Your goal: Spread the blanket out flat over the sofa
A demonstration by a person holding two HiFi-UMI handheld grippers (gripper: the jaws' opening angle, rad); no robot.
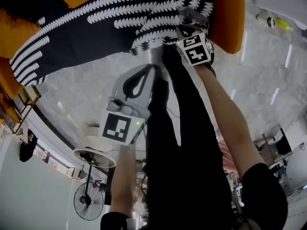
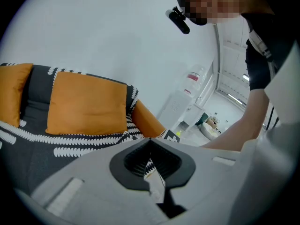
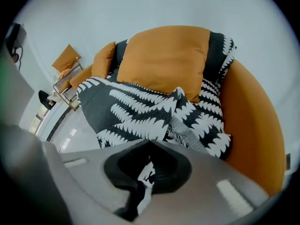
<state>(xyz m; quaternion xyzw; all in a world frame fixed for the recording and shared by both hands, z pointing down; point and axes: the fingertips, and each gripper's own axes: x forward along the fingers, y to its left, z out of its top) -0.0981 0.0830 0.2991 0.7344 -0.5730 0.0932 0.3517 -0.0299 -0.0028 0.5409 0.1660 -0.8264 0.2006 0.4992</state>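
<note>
- Left gripper (image 2: pixel 150 145): nearest, out over the floor and well short of the sofa (image 3: pixel 253 135). Jaws pressed together at the tips. The head view shows no cloth in them, so I read it as empty.
- Right gripper (image 3: pixel 149 149): farther out, at the sofa's right front edge. Jaws pinching a fold of the blanket (image 3: pixel 136 109); patterned cloth shows in the gap and hangs below it.
- Blanket: black with a white leaf print, lying on the sofa seat. It hangs over the front edge and runs up the backrest behind the big cushion (image 3: pixel 164 60).
- Done, by my read: most of the seat is covered, and the left and middle stretch looks fairly flat.
- Left to do: the right end is bunched, with a rumpled ridge near the right armrest. That corner needs pulling out and smoothing, and the front hem needs evening. The left gripper probably needs its own hold on the edge to tension it.
- Cushions sit on top of the blanket at the back. I can't tell if the cloth under them is flat.
- Writing: none readable.
- The marker cubes (image 1: pixel 195 49) carry only black-and-white square codes, no text.
- Far right in the left gripper view: a red label (image 2: pixel 192 77) on a white unit, too small to read.
- No brand visible on either gripper or on the sofa.
</note>
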